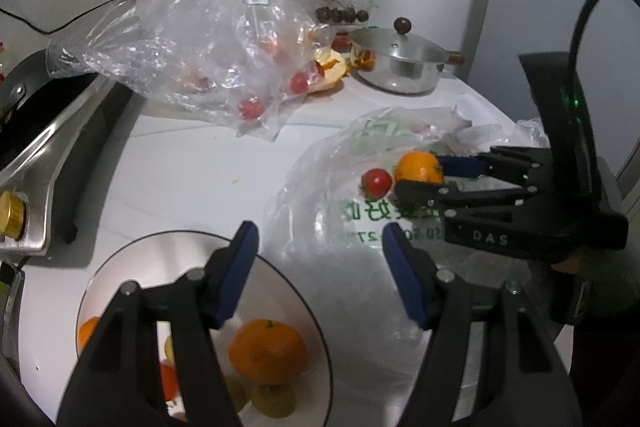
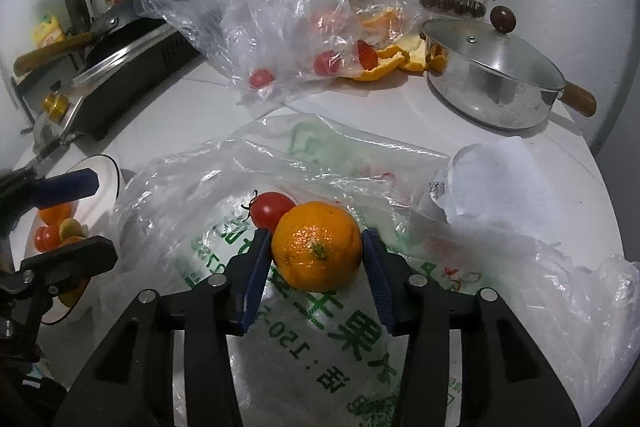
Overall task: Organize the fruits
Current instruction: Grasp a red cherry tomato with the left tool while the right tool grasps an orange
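Several fruits already sit on the white black-rimmed plate (image 1: 320, 359). Right gripper (image 2: 318, 251) clamps a small orange mandarin (image 2: 317, 245) over the green-printed plastic bag (image 2: 352, 343); red cherry tomato (image 2: 273, 209) remains. Left gripper (image 1: 320, 267) spread, empty.

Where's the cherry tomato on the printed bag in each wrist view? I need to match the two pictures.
Left wrist: cherry tomato right of centre, just left of the orange at the right gripper.
Right wrist: cherry tomato centre, just up-left of the orange between the gripper's fingers.
Shared landmark: the lidded steel pot at the back.
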{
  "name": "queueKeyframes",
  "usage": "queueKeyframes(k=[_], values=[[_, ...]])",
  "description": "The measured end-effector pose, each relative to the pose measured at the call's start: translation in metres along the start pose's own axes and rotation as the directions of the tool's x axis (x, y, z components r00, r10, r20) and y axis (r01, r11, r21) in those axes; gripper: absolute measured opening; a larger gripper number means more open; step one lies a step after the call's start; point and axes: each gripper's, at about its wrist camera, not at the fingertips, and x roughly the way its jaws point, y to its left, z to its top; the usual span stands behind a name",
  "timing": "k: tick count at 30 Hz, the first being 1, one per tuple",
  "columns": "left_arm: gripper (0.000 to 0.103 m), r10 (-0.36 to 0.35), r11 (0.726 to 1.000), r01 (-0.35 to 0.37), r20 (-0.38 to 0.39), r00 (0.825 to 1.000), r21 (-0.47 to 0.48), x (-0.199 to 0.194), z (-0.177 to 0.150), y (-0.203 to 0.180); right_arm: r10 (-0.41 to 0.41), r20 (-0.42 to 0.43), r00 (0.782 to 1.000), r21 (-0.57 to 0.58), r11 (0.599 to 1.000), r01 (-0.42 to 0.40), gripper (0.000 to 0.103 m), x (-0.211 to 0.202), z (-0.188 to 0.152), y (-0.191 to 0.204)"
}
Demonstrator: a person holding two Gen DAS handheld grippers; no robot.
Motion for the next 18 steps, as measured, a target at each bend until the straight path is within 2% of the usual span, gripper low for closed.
queueKeyframes(k=[4, 18], values=[[0.066, 0.002, 1.000, -0.002, 0.004, 1.000, 0.024, 0.000, 0.004, -0.011, 0.016, 0.023, 1.000, -0.002, 1.000, -0.016, 0.048, -0.012, -0.002, -0.002], [0.066, -0.008, 0.995, 0.008, 0.007, 1.000, 0.098, 0.013, 0.020, -0.054, -0.003, 0.121, 0.993, 0.035, 0.999, -0.001, 0.048, -0.062, -0.016, -0.034]])
